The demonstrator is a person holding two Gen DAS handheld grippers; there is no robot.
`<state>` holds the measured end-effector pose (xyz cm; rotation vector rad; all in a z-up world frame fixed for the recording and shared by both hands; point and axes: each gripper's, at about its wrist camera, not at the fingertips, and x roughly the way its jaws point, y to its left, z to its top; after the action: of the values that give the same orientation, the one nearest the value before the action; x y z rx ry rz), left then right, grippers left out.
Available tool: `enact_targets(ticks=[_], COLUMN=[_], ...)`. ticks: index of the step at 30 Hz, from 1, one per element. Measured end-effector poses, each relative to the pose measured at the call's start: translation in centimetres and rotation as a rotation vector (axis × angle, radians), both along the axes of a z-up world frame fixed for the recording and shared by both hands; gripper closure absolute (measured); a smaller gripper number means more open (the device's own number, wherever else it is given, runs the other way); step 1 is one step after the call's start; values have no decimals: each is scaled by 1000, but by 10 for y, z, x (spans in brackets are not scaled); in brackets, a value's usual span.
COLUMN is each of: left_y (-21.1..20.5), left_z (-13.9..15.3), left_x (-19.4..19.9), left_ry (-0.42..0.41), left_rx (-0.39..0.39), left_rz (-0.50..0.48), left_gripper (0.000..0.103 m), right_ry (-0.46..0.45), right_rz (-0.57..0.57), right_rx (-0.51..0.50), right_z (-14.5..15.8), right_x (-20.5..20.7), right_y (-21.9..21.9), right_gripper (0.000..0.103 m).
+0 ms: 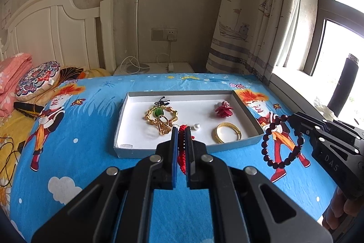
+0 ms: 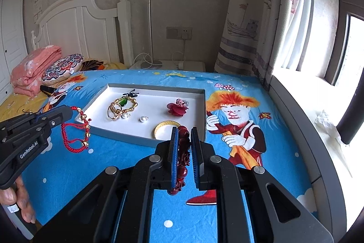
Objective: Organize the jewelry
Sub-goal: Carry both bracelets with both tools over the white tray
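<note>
My left gripper is shut on a red cord bracelet, which dangles with small gold charms above the blue sheet, left of the tray. My right gripper is shut on a dark red bead bracelet; its loop hangs to the right of the tray. The shallow white tray lies on the bed ahead of both grippers. In it are a gold bamboo-style bracelet with a green stone, a gold bangle, a red flower piece and a pearl.
The bed has a blue cartoon sheet. Folded pink bedding and a patterned cushion lie at the left by the white headboard. A nightstand with a lamp pole stands behind. A curtain and window sill run along the right.
</note>
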<state>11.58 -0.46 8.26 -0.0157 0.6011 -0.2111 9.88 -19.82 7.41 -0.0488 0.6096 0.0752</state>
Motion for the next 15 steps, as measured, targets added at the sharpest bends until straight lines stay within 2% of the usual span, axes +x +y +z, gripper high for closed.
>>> enact_targets(ticks=[15], left_y=[1], left_z=[6], left_x=[38], left_ry=[-3], left_rx=[22], left_rz=[20], left_gripper=[98], right_ry=[-7], right_rz=[24], right_rx=[1], right_z=[13], right_x=[46], right_y=[21], right_gripper=[90])
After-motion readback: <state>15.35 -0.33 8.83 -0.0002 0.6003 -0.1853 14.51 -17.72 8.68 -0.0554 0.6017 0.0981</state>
